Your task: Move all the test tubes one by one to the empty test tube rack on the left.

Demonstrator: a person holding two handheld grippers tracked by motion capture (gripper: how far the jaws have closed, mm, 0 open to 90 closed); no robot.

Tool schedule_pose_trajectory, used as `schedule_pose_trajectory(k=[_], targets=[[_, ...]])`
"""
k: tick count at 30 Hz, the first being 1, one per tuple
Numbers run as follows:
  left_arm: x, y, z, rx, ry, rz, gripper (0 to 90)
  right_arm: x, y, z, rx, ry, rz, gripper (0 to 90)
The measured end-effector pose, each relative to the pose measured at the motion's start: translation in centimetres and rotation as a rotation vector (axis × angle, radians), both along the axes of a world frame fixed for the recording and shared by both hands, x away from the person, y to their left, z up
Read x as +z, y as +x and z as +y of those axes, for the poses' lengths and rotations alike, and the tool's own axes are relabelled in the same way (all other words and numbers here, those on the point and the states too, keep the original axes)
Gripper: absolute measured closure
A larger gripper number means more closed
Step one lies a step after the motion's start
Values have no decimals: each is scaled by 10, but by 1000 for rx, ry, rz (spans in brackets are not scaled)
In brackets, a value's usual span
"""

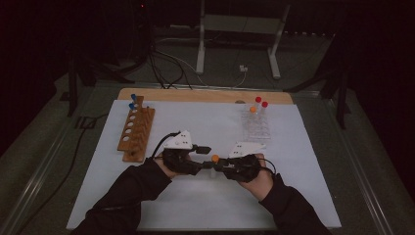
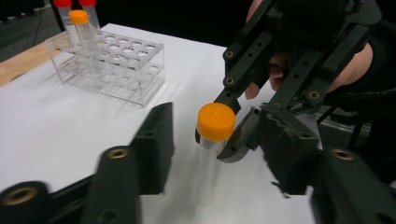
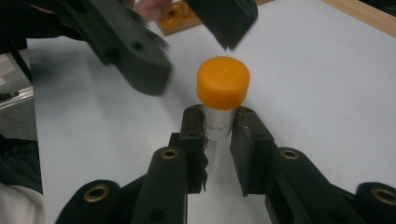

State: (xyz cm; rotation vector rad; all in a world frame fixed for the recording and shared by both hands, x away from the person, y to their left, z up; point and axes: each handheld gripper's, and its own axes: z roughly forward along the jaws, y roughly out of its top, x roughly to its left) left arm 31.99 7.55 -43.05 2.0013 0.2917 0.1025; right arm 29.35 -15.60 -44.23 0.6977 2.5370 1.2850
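White surface (image 1: 293,147) below, our right claw (image 3: 218,128) is pinching the orange-capped clear plastic tube (image 3: 222,88); our spread left claw (image 2: 210,140), misjudging the cap, risks tilting it.

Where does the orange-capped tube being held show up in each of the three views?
High view: orange-capped tube at centre, between the two hands.
Left gripper view: centre, upright, beside the right tool.
Right gripper view: centre, clamped between that tool's jaws.
Shared landmark: the white table.

A clear tube (image 3: 218,126) with an orange cap (image 3: 222,82), black jaws, white table (image 1: 205,196).
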Motion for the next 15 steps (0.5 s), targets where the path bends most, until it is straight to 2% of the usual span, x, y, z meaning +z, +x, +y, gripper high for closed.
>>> schedule_pose_trajectory(k=[11, 15], targets=[[-4, 3, -9, -17, 13, -1, 693, 1, -1, 1, 6, 3, -1, 746], [-5, 3, -8, -18, 13, -10, 708, 1, 0, 0, 4, 6, 2, 746]])
